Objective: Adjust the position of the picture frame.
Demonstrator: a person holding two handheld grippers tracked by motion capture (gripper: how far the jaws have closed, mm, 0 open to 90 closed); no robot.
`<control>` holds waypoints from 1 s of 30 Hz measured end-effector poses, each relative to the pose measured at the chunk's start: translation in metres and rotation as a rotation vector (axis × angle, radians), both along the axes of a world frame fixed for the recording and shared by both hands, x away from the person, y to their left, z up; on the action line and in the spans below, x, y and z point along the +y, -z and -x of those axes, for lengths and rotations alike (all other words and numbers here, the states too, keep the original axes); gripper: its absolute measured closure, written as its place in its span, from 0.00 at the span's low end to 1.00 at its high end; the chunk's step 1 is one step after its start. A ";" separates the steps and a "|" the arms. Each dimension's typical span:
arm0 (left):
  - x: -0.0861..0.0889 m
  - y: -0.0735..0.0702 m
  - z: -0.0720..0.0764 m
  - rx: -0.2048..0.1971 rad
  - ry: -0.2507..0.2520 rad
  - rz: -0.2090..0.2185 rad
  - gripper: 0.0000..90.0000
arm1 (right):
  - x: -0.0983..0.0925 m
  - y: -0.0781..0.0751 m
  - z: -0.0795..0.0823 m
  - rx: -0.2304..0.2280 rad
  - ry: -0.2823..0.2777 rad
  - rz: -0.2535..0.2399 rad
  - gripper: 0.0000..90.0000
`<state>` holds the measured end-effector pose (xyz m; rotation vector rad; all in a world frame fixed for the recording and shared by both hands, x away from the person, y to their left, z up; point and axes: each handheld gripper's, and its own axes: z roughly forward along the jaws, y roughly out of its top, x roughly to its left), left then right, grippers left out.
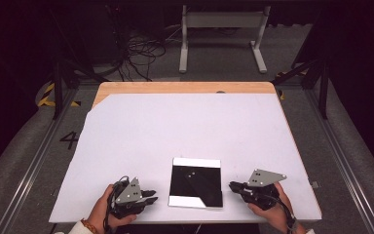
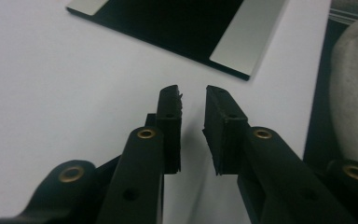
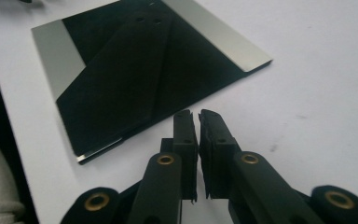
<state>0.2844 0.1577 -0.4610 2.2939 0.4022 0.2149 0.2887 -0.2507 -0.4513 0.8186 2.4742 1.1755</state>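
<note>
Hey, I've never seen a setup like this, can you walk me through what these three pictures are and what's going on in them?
A person sits at a table covered with a white sheet and holds a hand-operated tool with two black jaws in each hand. The high view looks down from above: the left gripper is at the bottom left, the right gripper at the bottom right. The other two pictures come from small cameras riding on those tools, looking along their jaws. Between the tools lies a flat, shiny dark square plate with pale strips along two edges; it mirrors what is above it. Nothing is held: the left gripper's jaws stand a little apart, the right gripper's almost together, both empty and short of the plate.
</note>
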 end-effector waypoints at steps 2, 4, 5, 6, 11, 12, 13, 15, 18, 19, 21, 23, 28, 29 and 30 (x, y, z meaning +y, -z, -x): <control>-0.003 0.001 0.001 0.015 0.006 -0.003 0.89 | 0.004 0.001 0.002 0.008 -0.015 0.015 0.94; -0.005 0.001 0.002 0.016 0.019 -0.007 0.89 | 0.007 0.001 0.005 0.009 -0.022 0.021 0.94; -0.006 0.001 0.002 0.019 0.021 -0.002 0.89 | 0.008 0.000 0.007 0.010 -0.031 0.024 0.94; -0.007 0.000 0.003 0.020 0.026 0.001 0.89 | 0.009 0.000 0.009 0.010 -0.038 0.020 0.94; -0.012 0.000 0.006 0.013 0.050 0.002 0.88 | 0.013 -0.001 0.021 0.019 -0.065 0.012 0.95; -0.014 0.000 0.006 0.014 0.054 0.004 0.87 | 0.014 -0.001 0.022 0.019 -0.066 0.012 0.94; -0.015 0.000 0.007 0.012 0.052 0.006 0.87 | 0.014 -0.001 0.024 0.024 -0.071 0.007 0.94; -0.017 -0.001 0.007 0.016 0.050 0.019 0.87 | 0.015 -0.001 0.027 0.026 -0.078 0.000 0.94; -0.017 -0.001 0.007 0.017 0.062 0.017 0.87 | 0.017 -0.001 0.029 0.028 -0.090 -0.003 0.94; -0.018 -0.001 0.007 0.018 0.063 0.020 0.87 | 0.019 0.000 0.030 0.032 -0.100 0.002 0.94; -0.019 -0.001 0.008 0.024 0.064 0.028 0.87 | 0.019 0.000 0.032 0.035 -0.107 0.003 0.94; -0.021 -0.001 0.008 0.030 0.078 0.033 0.88 | 0.020 0.001 0.034 0.038 -0.114 0.009 0.94; -0.027 0.002 0.009 0.037 0.095 0.011 0.89 | 0.024 0.001 0.040 0.034 -0.141 0.018 0.94; -0.028 0.002 0.009 0.032 0.093 0.003 0.89 | 0.025 0.002 0.040 0.033 -0.143 0.027 0.94; -0.029 0.003 0.009 0.027 0.085 -0.015 0.89 | 0.026 0.003 0.040 0.032 -0.143 0.031 0.95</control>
